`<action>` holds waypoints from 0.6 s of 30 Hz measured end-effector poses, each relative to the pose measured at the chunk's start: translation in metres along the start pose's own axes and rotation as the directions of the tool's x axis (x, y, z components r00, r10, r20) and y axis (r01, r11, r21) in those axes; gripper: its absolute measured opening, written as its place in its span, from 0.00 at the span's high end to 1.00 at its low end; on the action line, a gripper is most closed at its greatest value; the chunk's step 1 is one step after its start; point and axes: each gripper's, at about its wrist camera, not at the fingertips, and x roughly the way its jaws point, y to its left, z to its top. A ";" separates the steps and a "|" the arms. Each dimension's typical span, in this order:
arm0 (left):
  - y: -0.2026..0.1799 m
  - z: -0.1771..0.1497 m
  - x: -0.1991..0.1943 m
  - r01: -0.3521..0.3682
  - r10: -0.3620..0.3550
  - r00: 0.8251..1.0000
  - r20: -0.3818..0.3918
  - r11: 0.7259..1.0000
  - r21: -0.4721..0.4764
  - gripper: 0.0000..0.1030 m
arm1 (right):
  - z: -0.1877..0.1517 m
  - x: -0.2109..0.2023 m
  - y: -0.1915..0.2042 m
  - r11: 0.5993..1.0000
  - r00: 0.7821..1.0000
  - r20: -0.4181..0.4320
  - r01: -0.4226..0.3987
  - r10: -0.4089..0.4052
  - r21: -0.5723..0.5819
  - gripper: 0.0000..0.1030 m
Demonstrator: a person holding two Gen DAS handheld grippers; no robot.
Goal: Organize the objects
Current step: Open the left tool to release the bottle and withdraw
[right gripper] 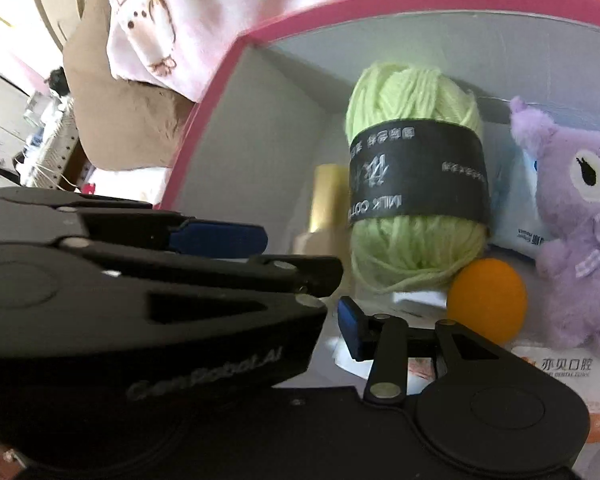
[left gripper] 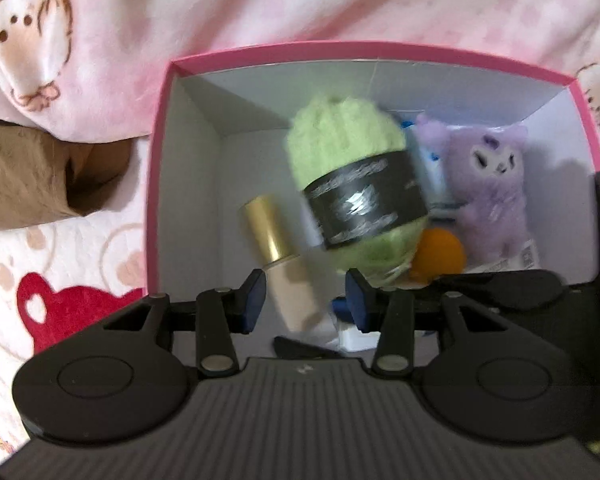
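Your left gripper point(left gripper: 306, 300) stands spread and empty above the pink box point(left gripper: 158, 184), where the soft, light yarn ball point(left gripper: 356, 184) sits mid-floor; grip its stiffer black band point(left gripper: 366, 200).

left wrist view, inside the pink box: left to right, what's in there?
Foundation bottle with gold cap → green yarn skein → orange ball → purple plush toy.

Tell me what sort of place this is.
Probably a bedroom: the pink-rimmed white cardboard box sits on soft pink cartoon-print bedding, holding a purple plush toy and light green yarn skein.
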 end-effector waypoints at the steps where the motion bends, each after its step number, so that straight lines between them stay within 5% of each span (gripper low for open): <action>1: 0.002 0.001 -0.001 0.032 -0.033 0.999 -0.011 0.999 -0.024 0.61 | 0.000 -0.001 -0.003 1.000 1.000 -0.006 -0.018 0.018 0.008 0.50; 9: 0.011 -0.007 -0.014 0.034 -0.032 0.999 0.037 0.997 -0.067 0.59 | -0.007 -0.023 0.001 0.998 0.999 0.038 -0.024 0.026 -0.062 0.48; 18: 0.010 -0.028 -0.051 -0.006 0.012 0.991 0.130 0.999 -0.043 0.43 | -0.031 -0.071 0.021 0.982 0.985 0.157 0.101 -0.075 -0.162 0.48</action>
